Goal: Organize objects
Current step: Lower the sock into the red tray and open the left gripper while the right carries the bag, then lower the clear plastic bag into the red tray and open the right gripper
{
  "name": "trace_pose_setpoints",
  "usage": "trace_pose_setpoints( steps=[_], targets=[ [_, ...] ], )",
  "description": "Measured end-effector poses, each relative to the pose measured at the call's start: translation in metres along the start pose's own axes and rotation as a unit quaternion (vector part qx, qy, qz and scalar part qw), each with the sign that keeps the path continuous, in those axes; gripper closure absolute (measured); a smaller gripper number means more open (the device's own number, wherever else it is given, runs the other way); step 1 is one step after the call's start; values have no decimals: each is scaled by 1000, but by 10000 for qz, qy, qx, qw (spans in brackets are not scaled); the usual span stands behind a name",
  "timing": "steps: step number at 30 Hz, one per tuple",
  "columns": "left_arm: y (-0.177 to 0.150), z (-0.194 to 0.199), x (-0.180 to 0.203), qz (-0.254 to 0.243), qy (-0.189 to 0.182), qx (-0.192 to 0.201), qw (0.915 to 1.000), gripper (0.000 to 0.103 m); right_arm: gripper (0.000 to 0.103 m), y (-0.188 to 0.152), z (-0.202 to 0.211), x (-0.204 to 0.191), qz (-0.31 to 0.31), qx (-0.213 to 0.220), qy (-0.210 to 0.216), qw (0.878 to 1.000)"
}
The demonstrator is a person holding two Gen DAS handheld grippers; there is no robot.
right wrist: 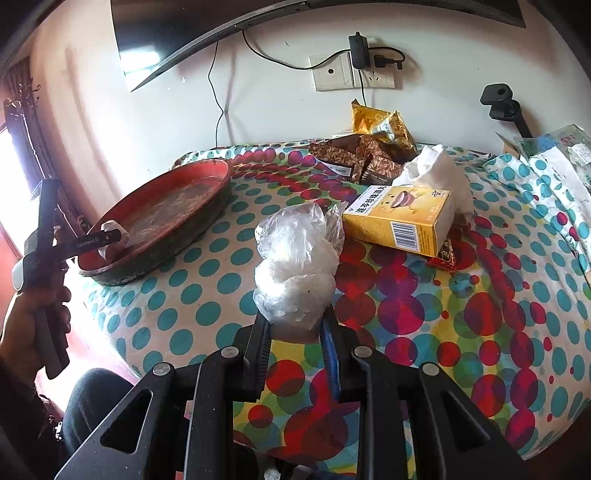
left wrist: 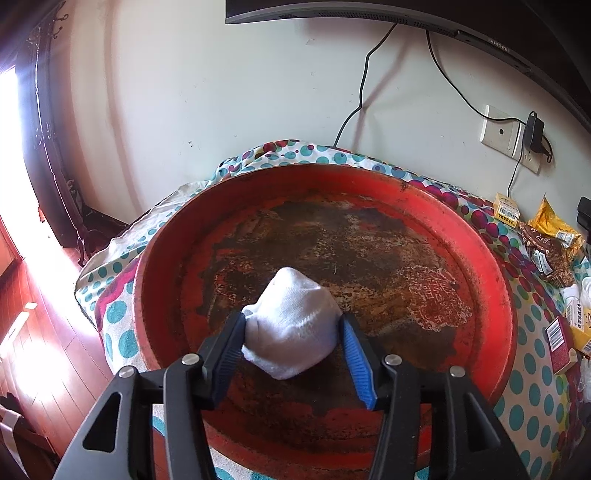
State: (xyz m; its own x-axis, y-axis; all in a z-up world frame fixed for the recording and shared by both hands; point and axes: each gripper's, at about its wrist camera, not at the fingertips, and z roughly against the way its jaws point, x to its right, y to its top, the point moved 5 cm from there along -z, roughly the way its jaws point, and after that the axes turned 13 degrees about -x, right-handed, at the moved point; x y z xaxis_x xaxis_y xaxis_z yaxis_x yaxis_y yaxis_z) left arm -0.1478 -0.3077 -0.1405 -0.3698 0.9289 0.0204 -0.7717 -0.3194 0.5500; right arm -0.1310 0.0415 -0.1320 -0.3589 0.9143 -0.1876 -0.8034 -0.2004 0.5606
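Note:
My left gripper (left wrist: 293,321) is shut on a rolled white sock (left wrist: 291,325) and holds it over the worn red round tray (left wrist: 495,280). The tray (right wrist: 207,173) shows at the left in the right wrist view, with the left gripper (right wrist: 110,234) and the sock (right wrist: 109,227) at its near rim. My right gripper (right wrist: 295,325) is shut on a crumpled clear plastic bag (right wrist: 295,266) above the dotted tablecloth (right wrist: 480,295).
A yellow medicine box (right wrist: 402,221), white tissue (right wrist: 436,170), brown and gold snack packets (right wrist: 369,147) lie at the back. Small boxes (left wrist: 561,343) lie right of the tray. A wall socket (right wrist: 351,70), cables and a monitor (right wrist: 184,33) are behind.

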Motion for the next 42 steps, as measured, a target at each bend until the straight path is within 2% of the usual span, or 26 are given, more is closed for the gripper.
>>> trace_pose_setpoints(
  steps=[1, 3, 7, 13, 16, 22, 29, 42],
  targets=[
    [0, 1, 0, -9, -44, 1, 10000, 26, 78, 1, 1, -2, 10, 12, 15, 10000],
    [1, 8, 0, -15, -8, 184, 9998, 11, 78, 4, 3, -9, 76, 44, 36, 10000],
    [6, 38, 3, -119, 179, 572, 9981, 9, 77, 13, 4, -27, 238, 134, 111, 9996],
    [4, 79, 4, -50, 67, 770, 9970, 9, 77, 37, -6, -72, 702, 170, 303, 9969],
    [-1, 88, 2, 16, -35, 704, 9975, 9, 77, 51, -13, -96, 884, 157, 437, 9950],
    [-8, 85, -9, 142, -17, 578, 9982, 8, 77, 79, -33, -137, 1133, 62, 592, 9918],
    [-7, 79, -23, 290, 7, 516, 9982, 8, 77, 104, -73, -166, 1321, -273, 487, 9897],
    [-6, 65, -37, 467, 16, 374, 9982, 8, 77, 111, -121, -187, 1498, -715, 325, 9856]
  ],
)
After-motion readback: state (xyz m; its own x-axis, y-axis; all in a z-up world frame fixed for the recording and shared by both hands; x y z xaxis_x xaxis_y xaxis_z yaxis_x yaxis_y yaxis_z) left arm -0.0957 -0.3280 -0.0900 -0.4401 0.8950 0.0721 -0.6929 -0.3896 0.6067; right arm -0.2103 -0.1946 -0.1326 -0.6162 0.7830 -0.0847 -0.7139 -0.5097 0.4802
